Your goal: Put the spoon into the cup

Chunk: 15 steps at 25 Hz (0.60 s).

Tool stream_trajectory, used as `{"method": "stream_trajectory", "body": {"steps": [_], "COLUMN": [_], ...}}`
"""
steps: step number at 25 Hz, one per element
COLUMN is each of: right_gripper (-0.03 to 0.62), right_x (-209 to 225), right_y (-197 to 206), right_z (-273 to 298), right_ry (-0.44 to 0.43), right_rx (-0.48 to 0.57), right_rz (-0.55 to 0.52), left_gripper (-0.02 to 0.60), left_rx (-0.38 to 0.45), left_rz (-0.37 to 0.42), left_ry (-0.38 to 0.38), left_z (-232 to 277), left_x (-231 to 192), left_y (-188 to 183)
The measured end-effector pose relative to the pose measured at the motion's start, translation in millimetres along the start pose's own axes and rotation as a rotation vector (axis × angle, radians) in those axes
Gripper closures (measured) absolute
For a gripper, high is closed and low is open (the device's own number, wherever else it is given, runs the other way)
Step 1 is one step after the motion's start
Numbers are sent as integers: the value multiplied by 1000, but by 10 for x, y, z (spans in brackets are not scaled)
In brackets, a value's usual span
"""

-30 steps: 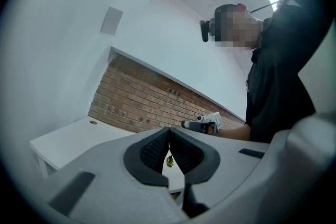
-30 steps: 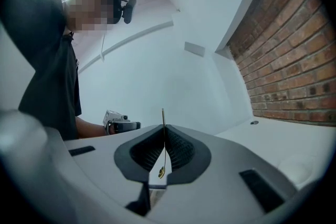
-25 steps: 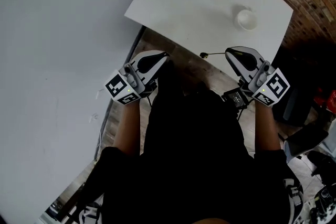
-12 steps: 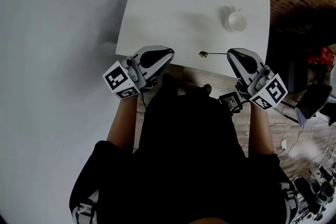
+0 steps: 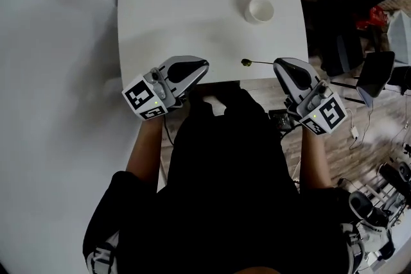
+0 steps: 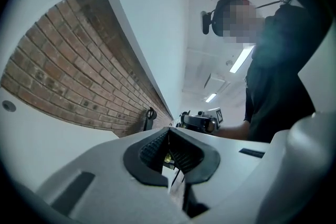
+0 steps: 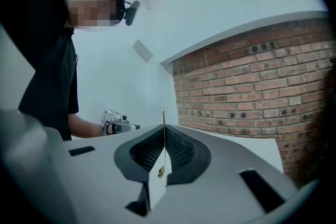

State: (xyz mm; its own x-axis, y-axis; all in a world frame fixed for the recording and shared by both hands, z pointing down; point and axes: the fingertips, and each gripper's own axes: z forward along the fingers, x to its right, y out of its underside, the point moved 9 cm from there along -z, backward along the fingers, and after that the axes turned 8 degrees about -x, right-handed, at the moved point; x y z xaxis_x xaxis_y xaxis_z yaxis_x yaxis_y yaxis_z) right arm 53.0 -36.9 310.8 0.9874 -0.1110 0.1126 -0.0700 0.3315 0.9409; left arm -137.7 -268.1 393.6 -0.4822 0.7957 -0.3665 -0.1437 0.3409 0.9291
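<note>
Clamping the spoon by its handle, right gripper hung at near edge of table | left gripper jaws were together, empty | cup stood by far right corner.

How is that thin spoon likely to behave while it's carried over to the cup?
Probably light and stiff: the spoon sticks out level from the right gripper without sagging. Pinched only by its handle end, it may pivot if bumped. The slim handle looks smooth, so it could slip.
</note>
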Motion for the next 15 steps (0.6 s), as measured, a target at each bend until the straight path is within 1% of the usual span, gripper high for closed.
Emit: {"method": "stream_trajectory", "body": {"steps": [3, 6, 11, 15], "right_gripper": [585, 585, 585, 585], "right_x": [155, 459, 1134, 1445], "right_y": [63, 43, -162, -281], "right_z": [-60, -73, -155, -266], "right_ry": [22, 22, -14, -31], "right_rx": [12, 54, 115, 148], "right_rz": [-11, -23, -34, -45], "left_gripper": [565, 565, 565, 565], "left_rx": [7, -10, -41, -38], "left_rz": [4, 24, 36, 41], "left_ry": [5, -7, -67, -121], "left_z": [165, 352, 741, 890], "left_x": [-66, -169, -278, -171], "left_y": [42, -13, -232, -305]}}
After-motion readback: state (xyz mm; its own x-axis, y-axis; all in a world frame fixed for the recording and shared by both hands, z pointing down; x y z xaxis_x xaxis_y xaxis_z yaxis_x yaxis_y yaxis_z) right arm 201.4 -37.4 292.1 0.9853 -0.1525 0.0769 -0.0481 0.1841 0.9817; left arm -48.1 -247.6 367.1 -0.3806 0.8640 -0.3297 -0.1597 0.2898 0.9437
